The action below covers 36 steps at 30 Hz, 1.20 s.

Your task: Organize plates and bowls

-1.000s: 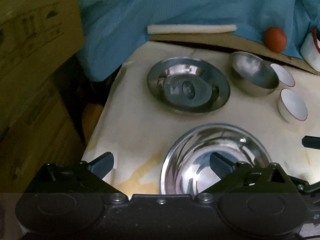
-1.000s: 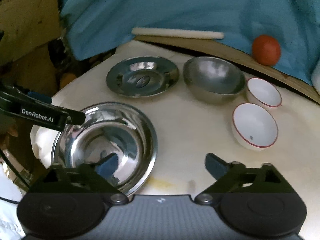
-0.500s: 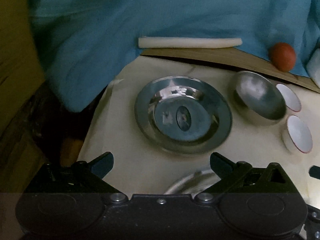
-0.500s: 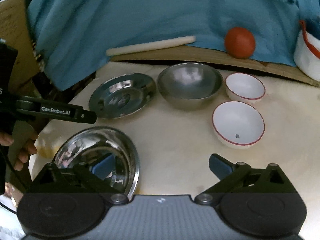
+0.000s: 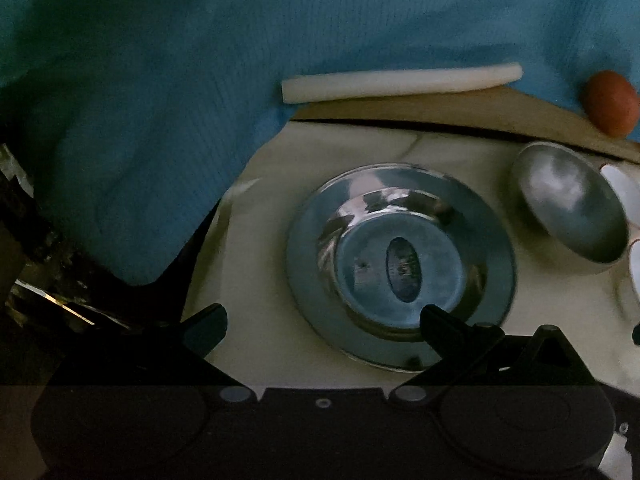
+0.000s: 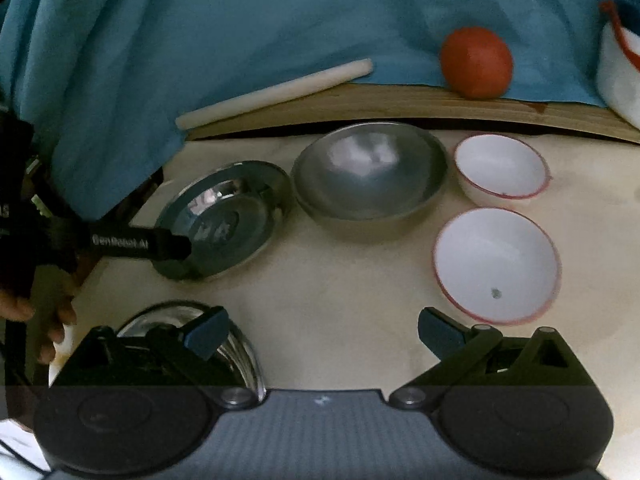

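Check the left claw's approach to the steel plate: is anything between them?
Nothing visible. The left claw is open, with the near rim of the steel plate just ahead and one finger over that rim. The steel bowl sits off to the plate's right, clear of the approach.

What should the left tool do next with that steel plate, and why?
Probably ease the left tool forward and close on the steel plate: it is open, its right finger already overlaps the near rim, and nothing is gripped yet.

Steel plate (image 5: 400, 268), steel bowl (image 6: 370, 172) and two red-rimmed white bowls (image 6: 496, 264) sit upright.
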{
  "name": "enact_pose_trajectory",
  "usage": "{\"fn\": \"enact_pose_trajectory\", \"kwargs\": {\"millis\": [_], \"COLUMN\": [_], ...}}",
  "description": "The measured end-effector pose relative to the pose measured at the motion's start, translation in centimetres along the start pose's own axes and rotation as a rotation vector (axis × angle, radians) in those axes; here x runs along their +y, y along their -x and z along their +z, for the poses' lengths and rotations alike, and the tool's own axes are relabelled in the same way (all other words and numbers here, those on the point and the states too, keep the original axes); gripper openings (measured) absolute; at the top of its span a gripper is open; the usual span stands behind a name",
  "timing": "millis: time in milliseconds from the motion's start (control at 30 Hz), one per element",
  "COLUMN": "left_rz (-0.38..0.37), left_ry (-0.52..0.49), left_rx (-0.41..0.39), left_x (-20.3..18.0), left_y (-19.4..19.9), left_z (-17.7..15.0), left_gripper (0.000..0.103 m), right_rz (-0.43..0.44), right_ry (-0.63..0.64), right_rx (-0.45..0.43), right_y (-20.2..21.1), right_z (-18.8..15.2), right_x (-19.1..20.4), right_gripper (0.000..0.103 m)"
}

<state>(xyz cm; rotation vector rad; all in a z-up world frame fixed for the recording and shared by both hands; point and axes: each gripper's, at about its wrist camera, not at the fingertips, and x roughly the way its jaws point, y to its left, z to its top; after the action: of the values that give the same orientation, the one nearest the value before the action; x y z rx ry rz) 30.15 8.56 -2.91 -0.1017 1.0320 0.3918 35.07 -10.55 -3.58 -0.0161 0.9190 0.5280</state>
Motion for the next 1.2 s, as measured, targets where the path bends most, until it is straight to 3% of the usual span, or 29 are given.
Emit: {"fn": "enact_pose_trajectory", "kwargs": {"millis": [100,467,633,767,900,1033,1200], "left_rz": [0.009,0.005,-0.014,-0.041,-0.077,-0.085,-0.088], "left_ry": [-0.015,0.003,0.012,0.028,0.052,0.085,0.104], "left_rx": [0.008,-0.005,0.004,0.015,0.021,0.006,-0.009], "left_x": [0.1,0.4,0.4,0.8,1.2,1.7,1.9], "left_y": [-0.4,-0.8,-1.1,-1.4,-1.6,-1.4,-0.8], "left_z": [0.1,0.5,0.4,0.4,0.2,-0.1,-0.5], "left_gripper": [0.102,0.099,0.084,0.058,0.04,0.035,0.032], "right_rz": [0.026,0.071,0.101,0.109,0.119,0.13,0.116], "right_ry": [-0.002,-0.029,-0.072,-0.079,-0.07,-0.058,-0.037], "right_rx": [0.007,0.029,0.042,0.058,0.056,0.055,0.051], "right_y": [-1.1,-4.7,-6.1,-7.1,-7.3,-7.3,-7.2], "right_z": [0.7,3.0,4.0,4.3,4.3,4.3,4.3], "right_x": [0.2,0.9,1.0,1.2,1.5,1.9,2.5], "right_gripper": [0.102,0.08,0.065,0.042,0.029,0.019,0.019]}}
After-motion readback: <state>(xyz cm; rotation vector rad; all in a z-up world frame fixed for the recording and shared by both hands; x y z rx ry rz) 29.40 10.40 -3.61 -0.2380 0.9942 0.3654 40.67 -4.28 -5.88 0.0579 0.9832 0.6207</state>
